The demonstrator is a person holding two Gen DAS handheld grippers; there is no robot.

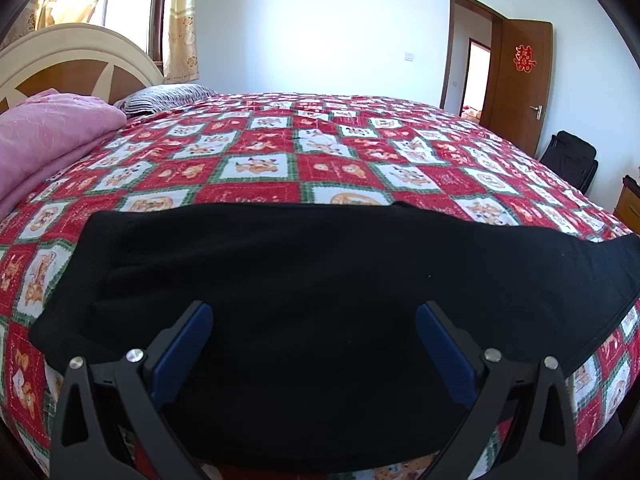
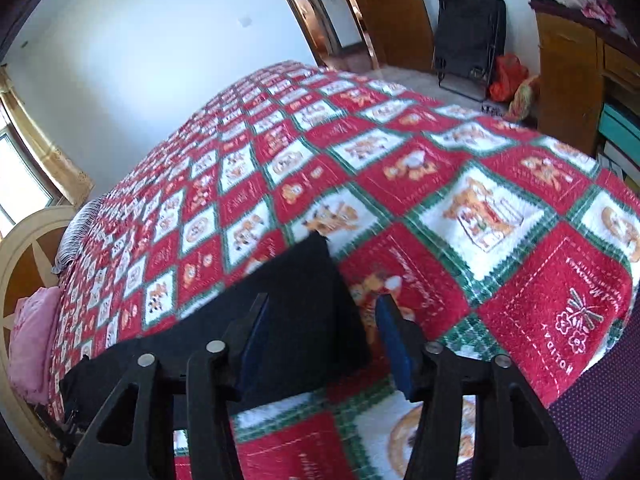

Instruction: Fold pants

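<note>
Black pants point(image 1: 320, 280) lie flat across the near side of a red, white and green checked bedspread point(image 1: 280, 152). My left gripper point(image 1: 314, 308) hovers over their wide middle part, jaws far apart, blue pads point(image 1: 184, 352) clear of the cloth. In the right wrist view one narrow end of the pants point(image 2: 308, 300) lies flat on the bedspread point(image 2: 480, 208) and reaches in between the fingers. My right gripper point(image 2: 320, 304) stands open around that end. Its left finger overlaps the cloth and its right pad point(image 2: 394, 344) sits just past the cloth's edge.
A folded pink blanket point(image 1: 44, 140) and a striped pillow point(image 1: 168, 96) lie by the headboard point(image 1: 72, 64). Beyond the bed are an open wooden door point(image 1: 520, 84), a black folding chair point(image 2: 468, 28), a red bag point(image 2: 508, 76) and a wooden cabinet point(image 2: 568, 80).
</note>
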